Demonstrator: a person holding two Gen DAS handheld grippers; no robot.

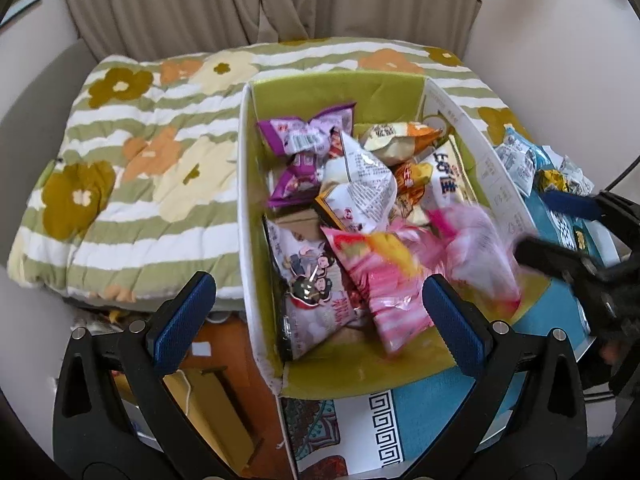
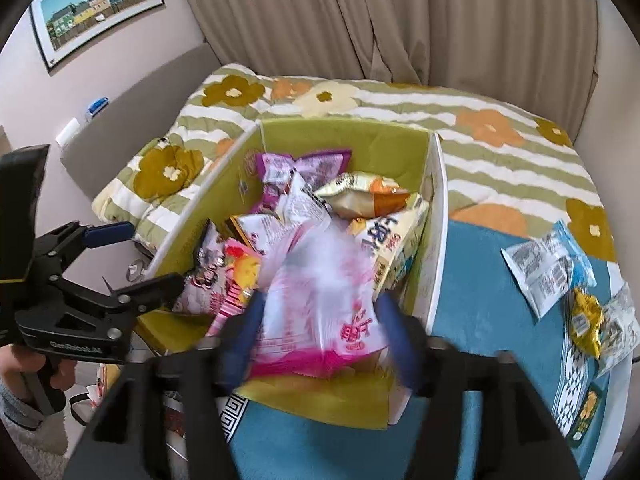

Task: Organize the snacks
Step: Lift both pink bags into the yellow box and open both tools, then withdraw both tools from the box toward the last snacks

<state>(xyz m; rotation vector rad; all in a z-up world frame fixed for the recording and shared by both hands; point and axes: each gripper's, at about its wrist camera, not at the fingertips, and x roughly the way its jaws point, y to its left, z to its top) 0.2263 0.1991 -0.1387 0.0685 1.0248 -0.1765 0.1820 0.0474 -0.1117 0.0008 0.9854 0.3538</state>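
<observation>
A white cardboard box (image 1: 312, 92) with a green lining holds several snack packets, among them purple packets (image 1: 308, 132) and a white one (image 1: 360, 184). My left gripper (image 1: 320, 284) is open over the box's near left corner, with nothing between its blue pads. In the right wrist view it shows as the left gripper (image 2: 156, 256) at the box's left wall (image 2: 208, 184). My right gripper (image 2: 322, 312) stands open over the near right part of the box. A blurred pink and white bag (image 2: 320, 300) lies loose between its pads, on top of the pile. From the left wrist view the same bag (image 1: 476, 248) lies beside the right gripper (image 1: 560, 220).
The box stands on a blue patterned mat (image 2: 480, 280). On the mat to its right lie a blue and white packet (image 2: 548, 264) and a gold packet (image 2: 586, 320). A green striped floral quilt (image 1: 140, 160) lies behind, with curtains beyond it. A person's hand (image 2: 16, 364) holds the left gripper.
</observation>
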